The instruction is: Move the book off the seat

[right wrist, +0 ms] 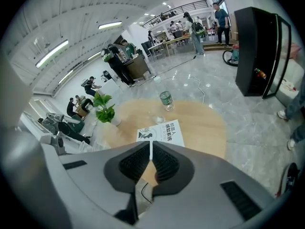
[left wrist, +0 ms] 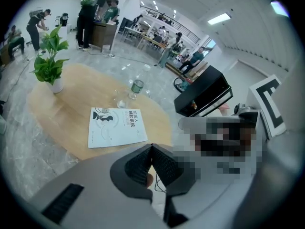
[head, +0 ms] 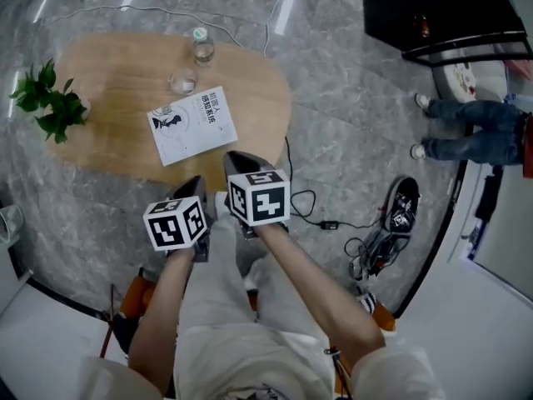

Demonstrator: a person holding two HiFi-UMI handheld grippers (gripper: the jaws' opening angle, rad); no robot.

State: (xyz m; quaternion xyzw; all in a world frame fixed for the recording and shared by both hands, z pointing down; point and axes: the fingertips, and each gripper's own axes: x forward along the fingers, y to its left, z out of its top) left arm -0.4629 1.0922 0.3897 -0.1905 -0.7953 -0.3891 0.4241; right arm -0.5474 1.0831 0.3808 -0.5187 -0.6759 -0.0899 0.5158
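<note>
- Well, the book is lying flat, cover up, on the wooden table, close to its near edge and toward its right end, with nothing touching it.
- I am judging the main part of the task as done: the book is resting on the table and not on any seat, and no corner of it is hanging over the edge.
- The left gripper is hovering above the person's lap, short of the table's near edge, its jaws pressed together with nothing between them.
- The right gripper is hanging just beside it, a little further forward, its jaws likewise closed on nothing.
- Both are pointing down and forward toward the book but neither is reaching it, so I am reading this as the end of the job and not the start of a grasp.
- A glass is standing just past the book's far edge, and a bottle is standing behind that, near the table's far edge.
- A potted plant is sitting at the table's left end, well apart from the book.
- The seat itself is hiding under the person's legs, so I am not able to check it.
- Little is remaining, as I am judging it: only bringing the two empty grippers to rest.
</note>
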